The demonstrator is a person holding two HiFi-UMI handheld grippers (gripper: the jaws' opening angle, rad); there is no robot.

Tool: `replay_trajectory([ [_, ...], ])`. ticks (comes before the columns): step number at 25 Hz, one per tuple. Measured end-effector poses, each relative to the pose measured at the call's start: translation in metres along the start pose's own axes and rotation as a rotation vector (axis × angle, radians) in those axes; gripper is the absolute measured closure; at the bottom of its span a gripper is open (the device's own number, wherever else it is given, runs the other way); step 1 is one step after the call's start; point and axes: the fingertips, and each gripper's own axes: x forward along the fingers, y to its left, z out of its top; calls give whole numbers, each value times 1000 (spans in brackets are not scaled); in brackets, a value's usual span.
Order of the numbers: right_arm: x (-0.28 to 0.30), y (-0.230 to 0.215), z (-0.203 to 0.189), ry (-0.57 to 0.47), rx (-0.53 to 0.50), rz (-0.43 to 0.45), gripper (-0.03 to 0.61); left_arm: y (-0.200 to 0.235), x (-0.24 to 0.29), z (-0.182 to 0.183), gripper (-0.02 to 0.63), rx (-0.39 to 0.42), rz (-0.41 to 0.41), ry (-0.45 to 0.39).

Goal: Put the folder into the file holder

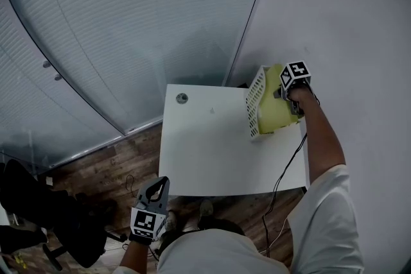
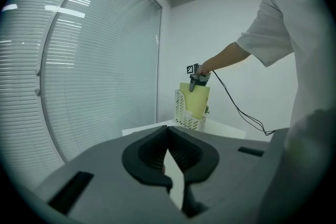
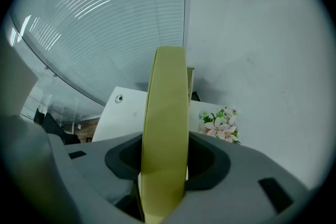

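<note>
A yellow folder (image 1: 275,109) stands upright in the white perforated file holder (image 1: 255,98) at the table's back right corner. My right gripper (image 1: 290,98) points steeply down onto the folder's top edge, jaws shut on it. In the right gripper view the folder (image 3: 167,123) fills the gap between the jaws of that gripper (image 3: 165,145). From the left gripper view I see the folder (image 2: 195,101), the holder (image 2: 181,111) and the right gripper (image 2: 193,84) far off. My left gripper (image 1: 157,185) hangs below the table's near edge, shut and holding nothing (image 2: 168,131).
The white table (image 1: 205,157) has a round cable grommet (image 1: 182,98) at its back left. A black cable (image 1: 288,167) hangs off the right edge. Artificial flowers (image 3: 219,123) lie beside the holder by the wall. A black office chair (image 1: 54,215) stands at the lower left.
</note>
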Motion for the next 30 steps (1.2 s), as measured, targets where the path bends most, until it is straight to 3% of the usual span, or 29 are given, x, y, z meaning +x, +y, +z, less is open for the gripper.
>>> replay_trajectory([
  [5,-7,1,1,-97,-15,4,357,-6,-8,-2,604,4,4,-1],
  [14,-80,12,-6,-437,-65,-14,351,-29,0,19,604,46,-68,-40],
  [23,-140,38,-74,-702,-126,-44,351,-52,13,44,604,95,-156,-83],
  [30,-164,61,-144,-904,-113,-95,351,-59,16,58,604,119,-195,-107],
])
